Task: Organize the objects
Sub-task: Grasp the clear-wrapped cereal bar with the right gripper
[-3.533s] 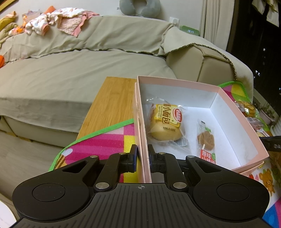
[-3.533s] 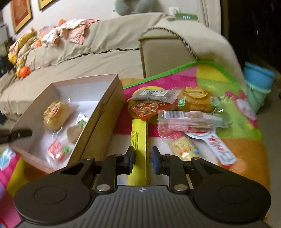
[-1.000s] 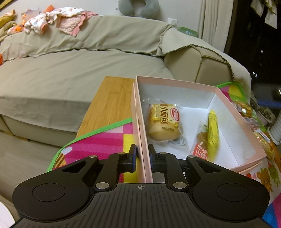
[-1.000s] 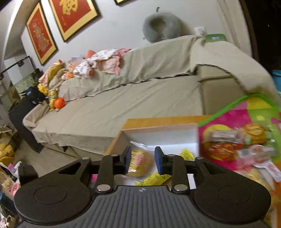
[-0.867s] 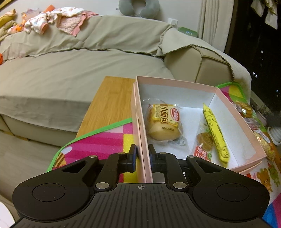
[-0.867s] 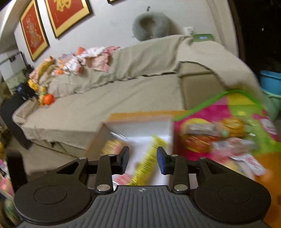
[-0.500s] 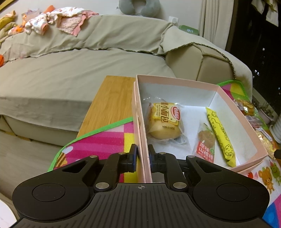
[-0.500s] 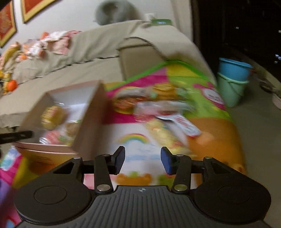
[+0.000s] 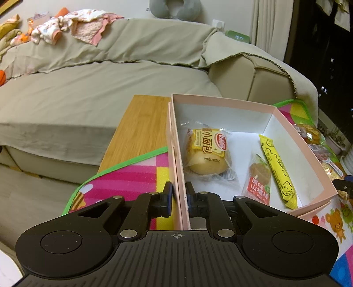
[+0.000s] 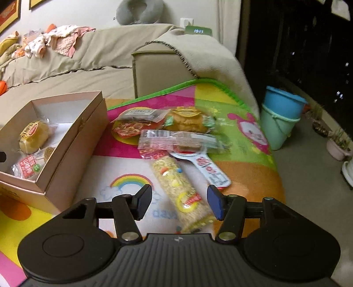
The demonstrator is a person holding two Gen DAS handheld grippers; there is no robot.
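While my left gripper (image 9: 177, 199) pinches the box (image 9: 222, 103) wall, my right gripper (image 10: 179, 202) spreads over the roll (image 10: 181, 192); a skewed close could crush it

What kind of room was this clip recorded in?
Most likely a home living room. A long sofa under a beige cover takes up most of the background, baby clothes lie on its backrest, and framed pictures hang on the wall. The snacks sit on a colourful play mat.
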